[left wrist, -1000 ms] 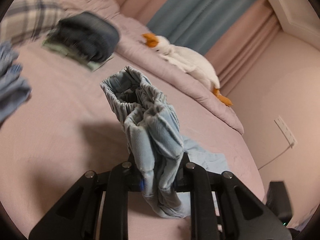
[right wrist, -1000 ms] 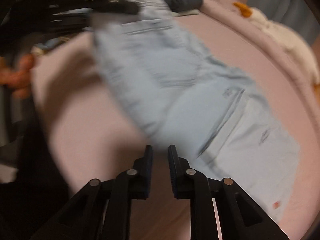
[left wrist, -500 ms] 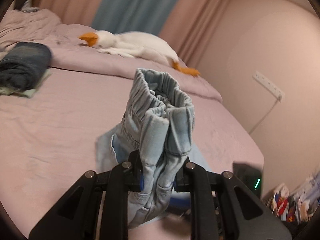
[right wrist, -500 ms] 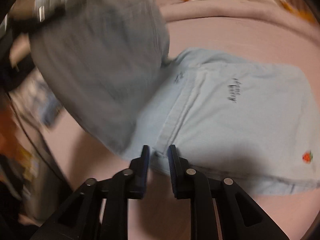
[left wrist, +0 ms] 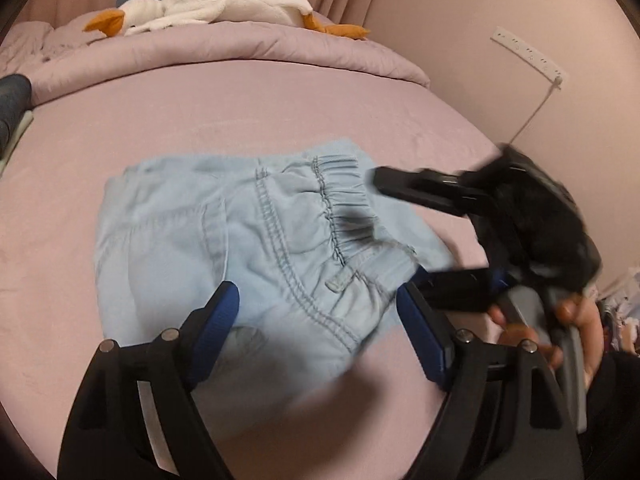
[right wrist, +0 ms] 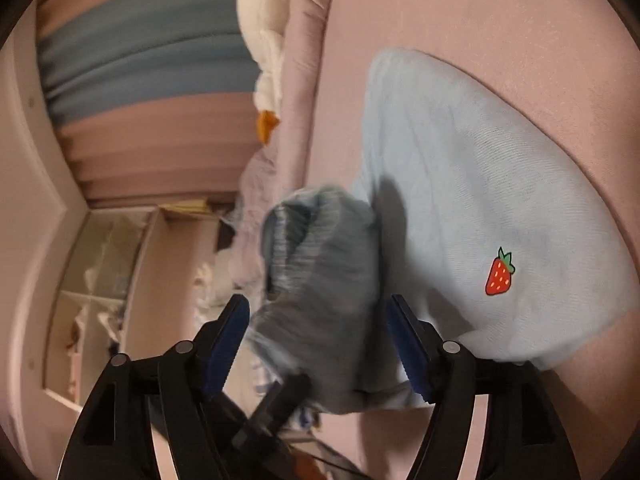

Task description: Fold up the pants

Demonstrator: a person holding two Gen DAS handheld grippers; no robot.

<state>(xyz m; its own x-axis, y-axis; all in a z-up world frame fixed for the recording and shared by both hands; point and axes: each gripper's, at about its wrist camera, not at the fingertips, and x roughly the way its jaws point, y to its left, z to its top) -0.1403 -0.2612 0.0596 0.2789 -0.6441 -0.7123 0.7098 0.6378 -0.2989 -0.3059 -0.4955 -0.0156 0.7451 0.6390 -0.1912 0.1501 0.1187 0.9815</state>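
1. Your left claw (left wrist: 316, 320) is wide open and holds nothing. Lift it straight up so it does not drag the fold.
2. Your right claw (right wrist: 316, 344) is wide open too. The bunched waistband (right wrist: 316, 264) sits between its fingers, but they do not pinch it.
3. The pants (left wrist: 224, 236) lie folded on the pink bed (left wrist: 240, 104). From your left claw they spread toward 12 o'clock, just past the tips.
4. Pat the stretchy top flat before you go, so the pile stays neat.
5. The toy goose (left wrist: 208, 4) rests far off at 12 o'clock.
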